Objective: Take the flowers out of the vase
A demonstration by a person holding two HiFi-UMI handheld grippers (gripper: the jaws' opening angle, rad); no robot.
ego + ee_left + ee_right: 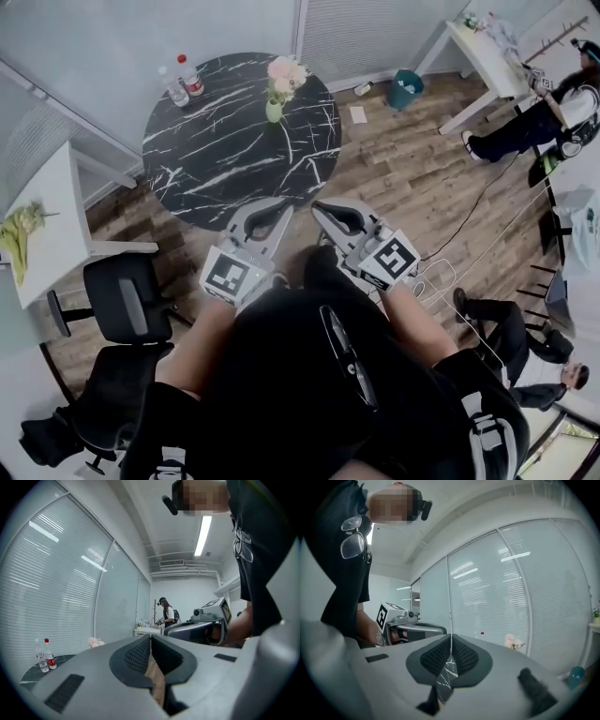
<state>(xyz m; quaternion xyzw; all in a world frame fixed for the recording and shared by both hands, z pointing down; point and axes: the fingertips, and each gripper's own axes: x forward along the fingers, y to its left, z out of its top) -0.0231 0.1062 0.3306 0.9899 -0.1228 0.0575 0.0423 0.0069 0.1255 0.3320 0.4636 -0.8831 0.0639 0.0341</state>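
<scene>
Head view: pink flowers (286, 72) stand in a green vase (274, 112) at upper centre, on the round black marble surface (234, 159). The left tongs (272, 204) and right tongs (321, 208) hover mid-frame near its lower edge.
Left gripper view: tongs closed, empty; flowers at lower left.
Right gripper view: tongs closed, empty; flowers right of centre.

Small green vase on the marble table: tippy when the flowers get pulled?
Probably tippy: the vase looks small and narrow under a much wider flower bunch, so it seems top-heavy. It may also slide rather than stay put, since the marble table looks smooth and glossy. Its material can't be told from here.
</scene>
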